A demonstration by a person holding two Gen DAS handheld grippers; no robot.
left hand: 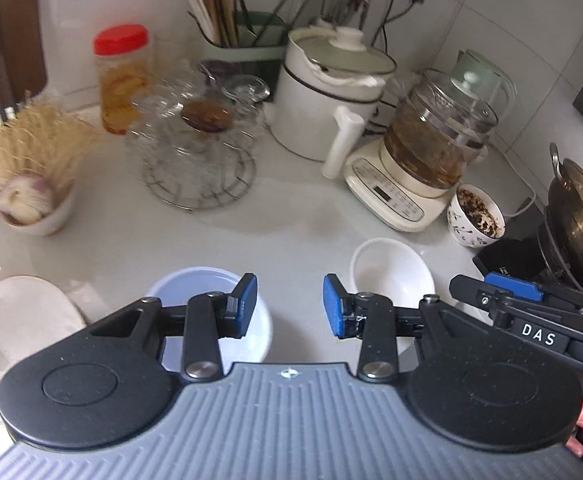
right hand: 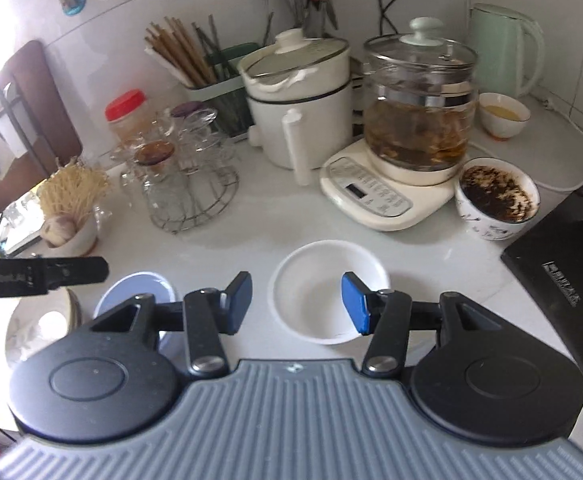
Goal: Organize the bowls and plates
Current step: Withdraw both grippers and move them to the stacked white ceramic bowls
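In the left wrist view, my left gripper (left hand: 290, 306) is open with nothing between its pads; its left finger hangs over a pale blue bowl (left hand: 207, 280). A white bowl (left hand: 391, 276) sits to the right, and a white plate (left hand: 23, 312) lies at the left edge. My right gripper (left hand: 487, 286) reaches in from the right beside the white bowl. In the right wrist view, my right gripper (right hand: 297, 304) is open over the white bowl (right hand: 315, 276), right pad above its inside, left pad outside its left rim. The blue bowl (right hand: 139, 286) and a flowered plate (right hand: 35, 328) lie left.
Behind the bowls stand a patterned bowl with dark residue (right hand: 495, 200), a glass kettle on a cream base (right hand: 415, 132), a white pot (right hand: 299, 100), a wire rack of glasses (right hand: 187, 176) and a garlic bowl (right hand: 67, 228). A black cooktop (right hand: 563, 280) with a wok (left hand: 579, 216) borders the right.
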